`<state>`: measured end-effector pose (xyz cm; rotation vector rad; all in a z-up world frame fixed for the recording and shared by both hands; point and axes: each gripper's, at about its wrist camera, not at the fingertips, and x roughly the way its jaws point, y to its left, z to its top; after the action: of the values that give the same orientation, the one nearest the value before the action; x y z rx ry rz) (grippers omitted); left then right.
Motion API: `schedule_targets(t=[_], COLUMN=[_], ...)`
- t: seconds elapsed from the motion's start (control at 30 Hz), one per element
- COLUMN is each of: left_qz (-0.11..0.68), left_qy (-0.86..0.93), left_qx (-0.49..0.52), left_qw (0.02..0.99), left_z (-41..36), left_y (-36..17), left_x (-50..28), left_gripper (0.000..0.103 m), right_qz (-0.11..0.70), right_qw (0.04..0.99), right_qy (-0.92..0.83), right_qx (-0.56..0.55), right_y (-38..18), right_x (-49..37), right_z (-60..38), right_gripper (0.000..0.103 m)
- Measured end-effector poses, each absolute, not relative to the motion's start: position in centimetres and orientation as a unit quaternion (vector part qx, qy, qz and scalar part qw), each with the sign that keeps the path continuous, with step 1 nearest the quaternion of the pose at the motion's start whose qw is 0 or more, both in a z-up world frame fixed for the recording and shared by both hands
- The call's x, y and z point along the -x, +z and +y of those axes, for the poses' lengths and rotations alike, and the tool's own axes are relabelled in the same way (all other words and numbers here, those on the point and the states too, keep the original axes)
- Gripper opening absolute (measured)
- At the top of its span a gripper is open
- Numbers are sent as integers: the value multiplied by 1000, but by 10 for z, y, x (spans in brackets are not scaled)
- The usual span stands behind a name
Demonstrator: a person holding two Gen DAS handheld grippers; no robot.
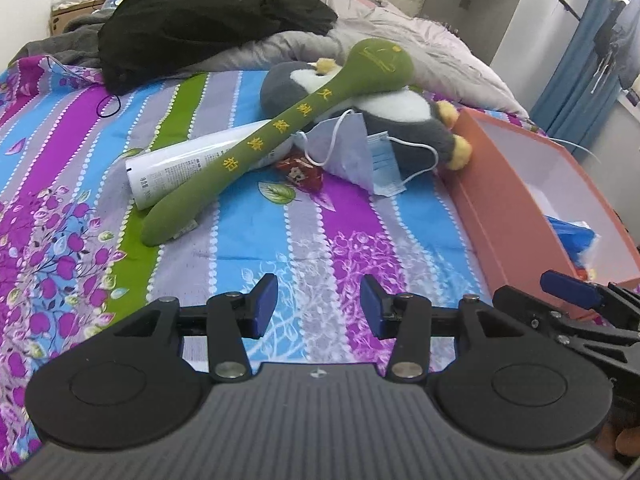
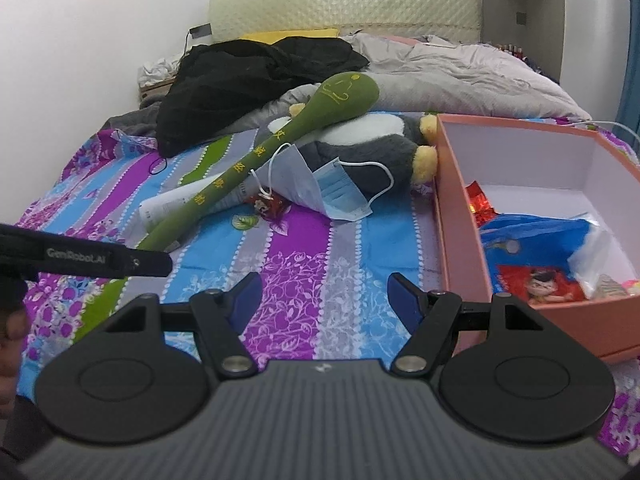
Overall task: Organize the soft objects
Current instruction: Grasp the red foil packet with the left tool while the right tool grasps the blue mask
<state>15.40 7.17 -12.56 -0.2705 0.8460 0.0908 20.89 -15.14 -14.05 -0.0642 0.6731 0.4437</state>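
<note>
Both grippers hang empty above the striped bedsheet (image 1: 248,240), short of the clutter, so the step in hand looks like the approach to the next pickup. The left gripper (image 1: 319,307) has its blue pads partly apart with nothing between them; the right gripper (image 2: 325,297) stands wider, also with only sheet showing in the gap. The things to sort lie in a heap near the middle of the bed: a long green plush mallet (image 1: 256,136) rests slantwise, its handle across a white tube (image 1: 188,164) and its round head on a grey and white plush penguin (image 1: 404,120). A blue face mask (image 1: 360,156) leans against the penguin, and a small red wrapper (image 1: 300,170) lies on the sheet just beside the mask. The pink box (image 2: 456,216), open and already holding a blue bag and some bright packets (its far half is bare), sits touching the penguin's yellow feet on the right. A black garment (image 1: 208,16) is piled farther back by the quilt. The mallet lies on top of the rest, so it seems the sensible first target: the next move calls for reaching forward, opening wide enough to span the soft handle, closing gently around it, and lifting clear without dragging the mask's ear loops along.
</note>
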Motion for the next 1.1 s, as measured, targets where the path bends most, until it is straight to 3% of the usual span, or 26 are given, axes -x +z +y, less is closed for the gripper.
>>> schedule_targets(t=[0.6, 0.93, 1.1], left_qz=[404, 397, 386], left_qy=[59, 61, 58], left_qx=[160, 198, 248], left_qw=[899, 894, 887], left_z=[94, 108, 119], left_y=[-193, -217, -229], left_x=[-254, -306, -322], left_gripper=[52, 52, 52], right_qz=[343, 329, 320], right_qw=[913, 908, 906], right_qy=[214, 244, 262], right_qx=[55, 84, 95], right_y=[-195, -224, -240], right_x=[-308, -358, -373], right_z=[-112, -85, -77], right_gripper=[71, 48, 47])
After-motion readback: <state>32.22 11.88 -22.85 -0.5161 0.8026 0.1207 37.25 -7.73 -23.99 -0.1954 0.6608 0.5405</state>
